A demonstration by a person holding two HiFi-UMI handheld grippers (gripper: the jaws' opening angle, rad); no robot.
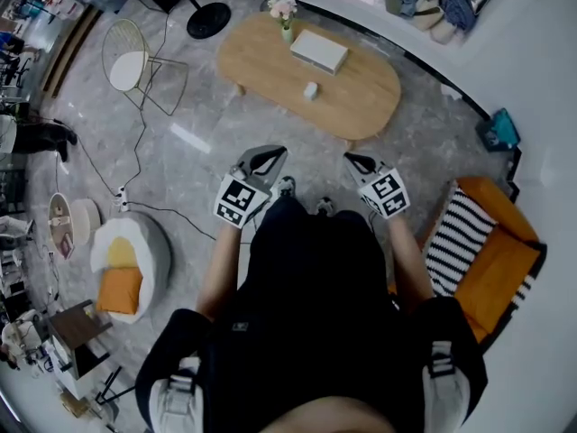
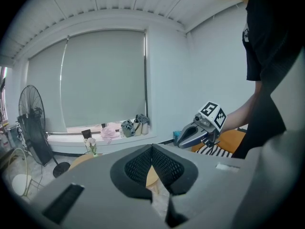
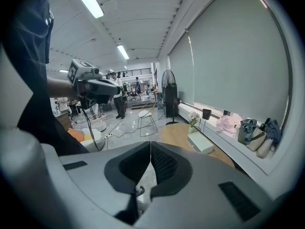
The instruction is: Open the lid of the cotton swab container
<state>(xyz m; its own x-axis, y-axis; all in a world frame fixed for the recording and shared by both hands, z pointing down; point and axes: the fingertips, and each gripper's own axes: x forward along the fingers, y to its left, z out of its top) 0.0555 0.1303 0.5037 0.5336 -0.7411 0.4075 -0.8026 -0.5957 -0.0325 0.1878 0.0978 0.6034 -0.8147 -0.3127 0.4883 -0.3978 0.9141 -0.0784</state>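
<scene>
Reading across: left gripper (image 1: 267, 157) has its jaws pressed together with nothing between them, and its own view shows the pads meeting with only bench wood and floor behind. Both grippers are held out over the floor, well short of the oval wooden bench (image 1: 365, 102). On the bench sit a vase (image 1: 285, 23) at the far edge, a small white block (image 1: 310, 89) near the middle and a flat white box (image 1: 318, 50) just behind it. The small white block is my guess for the cotton swab container. It's too small to make out a lid or a long axis. It lies straight ahead and about midway between the two grippers, so neither hand is clearly nearer. Right gripper (image 1: 355, 161) also has its jaws fully together and empty, and its view points down along the bench towards the box. I judge the coming move is a forward reach, and the jaws need to spread before any contact.
</scene>
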